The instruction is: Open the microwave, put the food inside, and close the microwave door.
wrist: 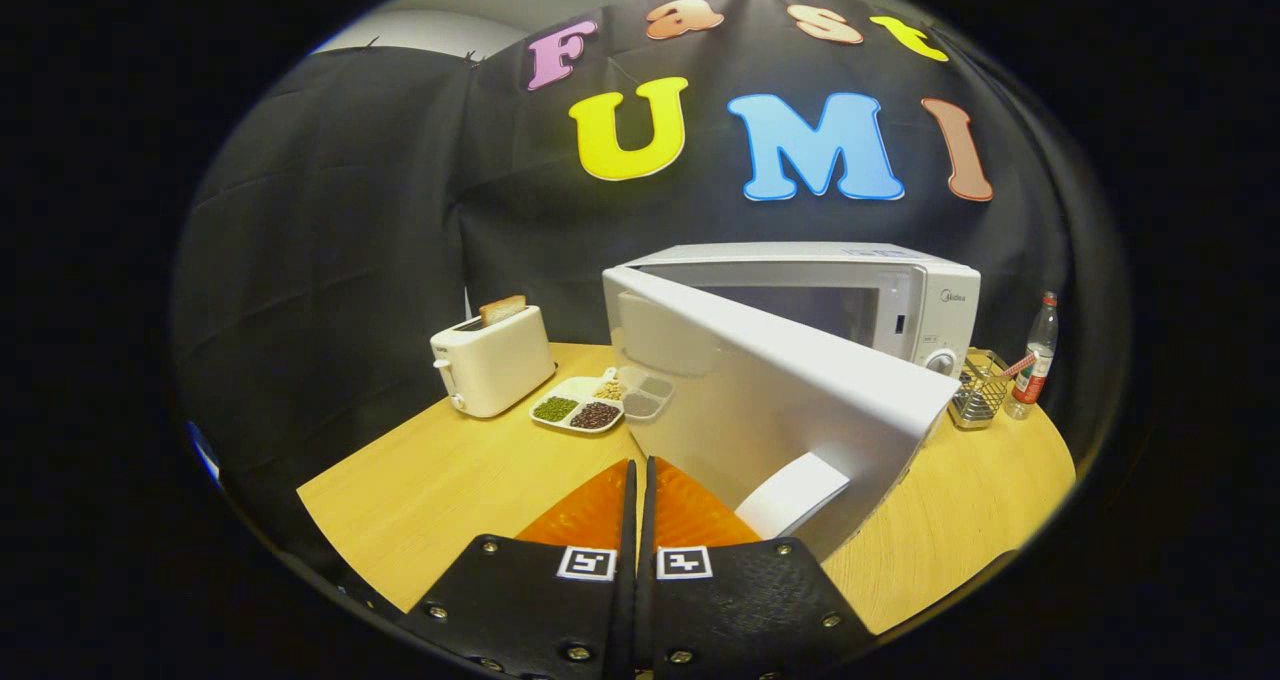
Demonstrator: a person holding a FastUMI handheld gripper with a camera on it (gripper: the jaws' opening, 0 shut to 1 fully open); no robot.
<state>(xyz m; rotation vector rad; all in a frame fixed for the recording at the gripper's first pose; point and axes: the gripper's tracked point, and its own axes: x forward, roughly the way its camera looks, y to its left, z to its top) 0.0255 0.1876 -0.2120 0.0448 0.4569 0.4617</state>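
A white microwave (900, 300) stands at the back of the wooden table, to the right. Its door (790, 390) is swung wide open toward me, hinged at the left, and its handle (795, 495) hangs just right of my fingertips. The food, a white divided plate (590, 405) with green, dark and pale beans, lies on the table left of the door, beyond my fingers. My gripper (640, 465) is shut with nothing between its orange fingers (590, 510), their tips close to the door's lower edge. The microwave's inside is mostly hidden behind the door.
A white toaster (492, 368) with a slice of bread in it stands left of the plate. A wire basket (978, 392) and a bottle (1035, 360) with a red label stand right of the microwave. The round wooden table (440, 490) ends close on the near side.
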